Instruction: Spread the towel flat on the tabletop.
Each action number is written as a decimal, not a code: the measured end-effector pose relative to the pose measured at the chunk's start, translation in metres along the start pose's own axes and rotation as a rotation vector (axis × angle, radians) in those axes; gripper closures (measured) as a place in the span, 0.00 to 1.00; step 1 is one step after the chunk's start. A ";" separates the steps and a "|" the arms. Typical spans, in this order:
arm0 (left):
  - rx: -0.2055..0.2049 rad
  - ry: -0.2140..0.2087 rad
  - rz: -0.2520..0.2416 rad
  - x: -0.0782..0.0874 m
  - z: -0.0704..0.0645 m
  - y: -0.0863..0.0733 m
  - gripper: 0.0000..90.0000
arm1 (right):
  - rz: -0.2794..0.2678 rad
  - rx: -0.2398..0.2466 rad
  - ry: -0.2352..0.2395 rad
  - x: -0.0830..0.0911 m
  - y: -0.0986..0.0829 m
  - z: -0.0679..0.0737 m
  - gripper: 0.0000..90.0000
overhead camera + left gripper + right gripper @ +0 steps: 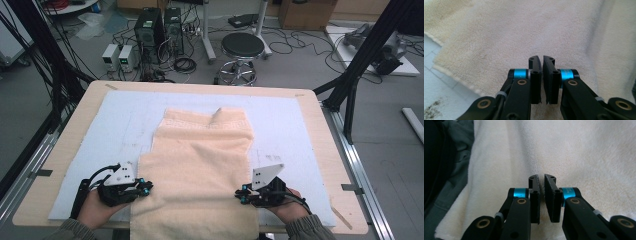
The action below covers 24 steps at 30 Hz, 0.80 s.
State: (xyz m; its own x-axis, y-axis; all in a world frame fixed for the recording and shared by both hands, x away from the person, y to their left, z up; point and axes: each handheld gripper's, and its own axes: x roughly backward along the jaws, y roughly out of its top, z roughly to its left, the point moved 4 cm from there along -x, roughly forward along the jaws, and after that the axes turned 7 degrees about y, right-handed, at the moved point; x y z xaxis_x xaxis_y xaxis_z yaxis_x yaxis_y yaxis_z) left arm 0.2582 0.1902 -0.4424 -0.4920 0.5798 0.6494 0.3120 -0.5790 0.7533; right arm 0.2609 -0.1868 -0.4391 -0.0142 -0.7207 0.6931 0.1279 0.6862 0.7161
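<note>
A cream towel [200, 165] lies folded on a pale blue mat [285, 125] covering the wooden table [320, 130], its near end hanging over the table's front edge. The left gripper [146, 188] and right gripper [241, 194] sit at the towel's 2 side edges, jaws nearly pressed together; whether they pinch cloth I cannot tell. Beyond, on the grey floor, stand a black stool [242, 47], 2 computer towers [159, 30] and tangled cables [295, 47].

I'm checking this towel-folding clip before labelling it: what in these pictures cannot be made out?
- High view: the towel's near end is cut off by the bottom edge.
- Left gripper view: whether the left gripper pinches cloth; the jaws stand nearly together and hide the gap.
- Right gripper view: the same for the right gripper.
- High view: small dark marks on the pale mat are too small to identify.
</note>
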 end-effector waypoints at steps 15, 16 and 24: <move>-0.008 -0.050 0.065 -0.012 -0.007 -0.011 0.94 | 0.071 -0.029 0.048 -0.019 -0.010 -0.006 0.92; -0.017 -0.067 0.066 -0.007 -0.011 -0.012 0.94 | 0.071 -0.028 0.062 -0.017 -0.009 -0.003 0.92; -0.033 -0.052 -0.010 0.027 -0.019 -0.006 0.83 | -0.042 0.003 0.077 0.007 0.004 0.029 0.76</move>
State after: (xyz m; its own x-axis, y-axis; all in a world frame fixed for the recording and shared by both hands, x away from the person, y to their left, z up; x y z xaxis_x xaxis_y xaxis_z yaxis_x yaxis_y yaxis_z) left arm 0.2275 0.1984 -0.4318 -0.4519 0.6142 0.6470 0.2796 -0.5912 0.7565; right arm 0.2325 -0.1863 -0.4286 0.0570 -0.7543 0.6540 0.1256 0.6553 0.7448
